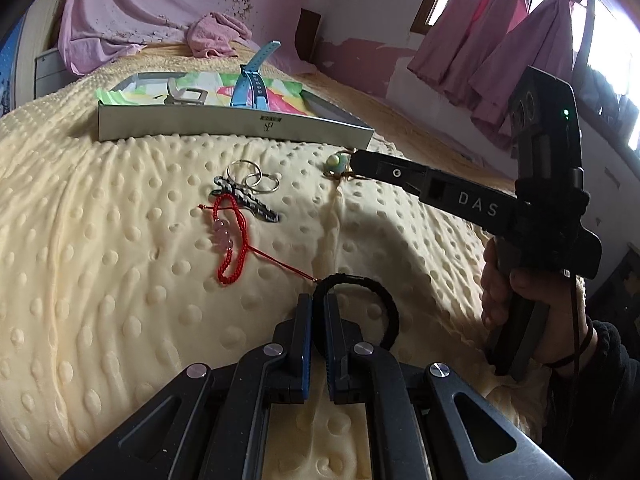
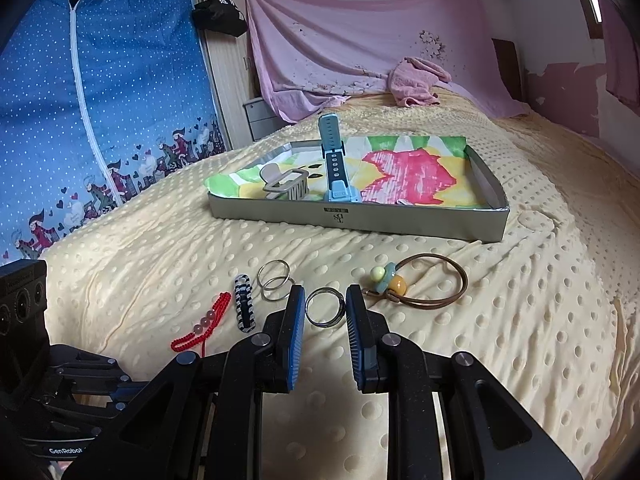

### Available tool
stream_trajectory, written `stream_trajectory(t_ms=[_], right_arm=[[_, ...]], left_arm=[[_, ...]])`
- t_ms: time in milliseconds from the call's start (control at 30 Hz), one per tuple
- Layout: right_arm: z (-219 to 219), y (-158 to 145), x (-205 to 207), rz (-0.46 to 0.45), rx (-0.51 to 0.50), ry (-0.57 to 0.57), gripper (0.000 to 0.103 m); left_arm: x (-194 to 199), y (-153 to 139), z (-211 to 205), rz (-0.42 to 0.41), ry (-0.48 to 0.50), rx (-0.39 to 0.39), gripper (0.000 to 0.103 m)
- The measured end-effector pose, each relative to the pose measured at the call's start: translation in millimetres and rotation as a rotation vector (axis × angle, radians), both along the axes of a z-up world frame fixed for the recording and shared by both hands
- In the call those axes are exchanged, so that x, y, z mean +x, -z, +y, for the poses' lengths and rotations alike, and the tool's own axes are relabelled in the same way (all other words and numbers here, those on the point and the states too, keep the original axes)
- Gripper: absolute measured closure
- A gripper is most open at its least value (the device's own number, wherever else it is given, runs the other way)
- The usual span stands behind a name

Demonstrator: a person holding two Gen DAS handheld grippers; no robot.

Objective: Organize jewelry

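Left claw (image 1: 319, 312): the jaws are pressed together on the black hair tie (image 1: 380, 292), which loops out to the right of the fingers.
Right claw (image 2: 322, 310): the jaws stand a little apart, with the silver ring (image 2: 325, 307) between them; I cannot tell if the pads touch it.
Near the right claw: the two key rings (image 2: 274, 278), the black-and-white woven strap (image 2: 243, 303) and the red bead bracelet (image 2: 202, 330) lie to its left on the bed (image 2: 520, 340).
To its right: the brown cord bracelet (image 2: 432, 280) with green and yellow beads lies on the blanket.
Tray (image 2: 400, 222): it sits further back on the bed, lined with coloured paper; the blue watch (image 2: 336, 160) and a beige hair clip (image 2: 286, 184) are inside.
Person: one hand (image 1: 508, 288) holds the right handle.
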State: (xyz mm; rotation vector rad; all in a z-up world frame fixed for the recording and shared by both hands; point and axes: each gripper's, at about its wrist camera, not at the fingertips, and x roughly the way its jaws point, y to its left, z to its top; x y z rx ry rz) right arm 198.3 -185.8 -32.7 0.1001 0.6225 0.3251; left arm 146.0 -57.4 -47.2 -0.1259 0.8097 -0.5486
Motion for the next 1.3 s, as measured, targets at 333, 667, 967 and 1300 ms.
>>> stream_trajectory(t_ms=[333,667,967,1300], right_arm=[[0.2,0.7,-1.5,0.0,0.0,-0.001,0.085],[2.6,1.3,-3.1,-0.001,-0.006,-0.006,0.085],[0.9,-0.2,-5.4,-0.007,-0.001,-0.006,0.085],[-8.1,-6.4,-0.8,-0.039,0.027,0.015,0.085]], left_arm=[[-6.2,2.6,-8.1,0.031,0.042,0.046,0.096],[-15.8,2.7,-5.4,0.048,0.037,0.058,0.091],[-29.1,-16.2,-9.5,-0.035,0.034,0.071,0.098],[-5.7,-69.3,0.2,-0.17,-0.029,0.039,0.098]])
